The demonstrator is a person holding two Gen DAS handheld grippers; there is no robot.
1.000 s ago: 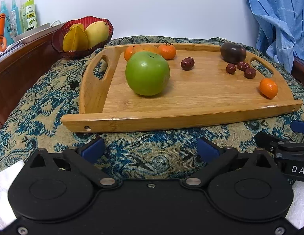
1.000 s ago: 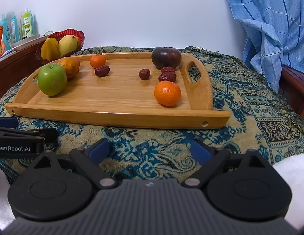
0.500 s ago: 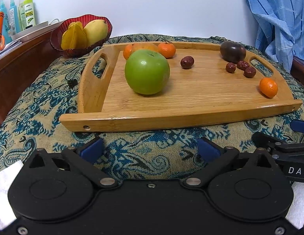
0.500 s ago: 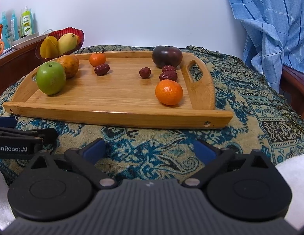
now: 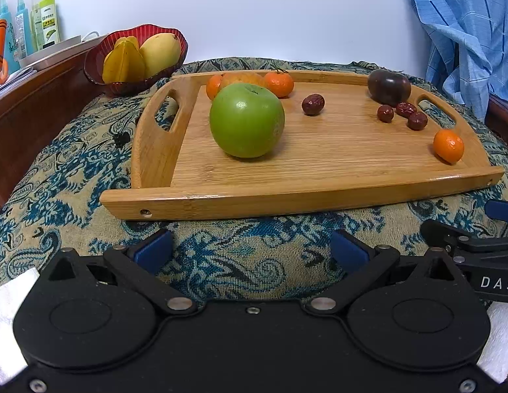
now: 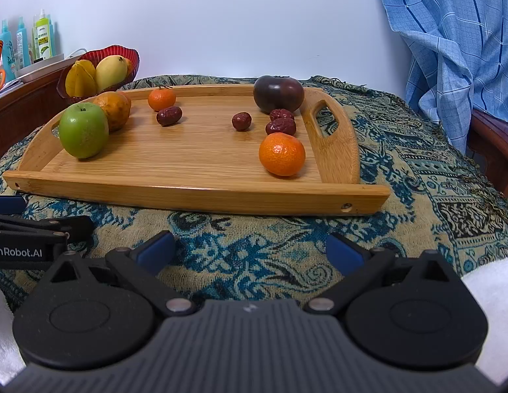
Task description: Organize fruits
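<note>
A bamboo tray (image 5: 319,163) (image 6: 195,163) lies on a patterned cloth. On it are a green apple (image 5: 246,120) (image 6: 84,130), an orange fruit (image 6: 113,110) behind it, small mandarins (image 5: 279,83) (image 6: 282,154) (image 5: 448,146), a dark purple tomato (image 5: 388,86) (image 6: 279,93) and several red dates (image 5: 313,104) (image 6: 241,121). My left gripper (image 5: 250,250) is open and empty in front of the tray's near edge. My right gripper (image 6: 250,250) is open and empty, also short of the tray, beside the left one.
A red bowl (image 5: 96,65) (image 6: 65,82) with a mango and a starfruit stands at the back left. Bottles (image 5: 24,26) stand on a wooden ledge at the far left. A blue checked cloth (image 6: 450,39) hangs at the right over a wooden edge.
Both grippers have drifted slightly; the tray sits a little lower and nearer in the views. Nothing was grasped or let go.
</note>
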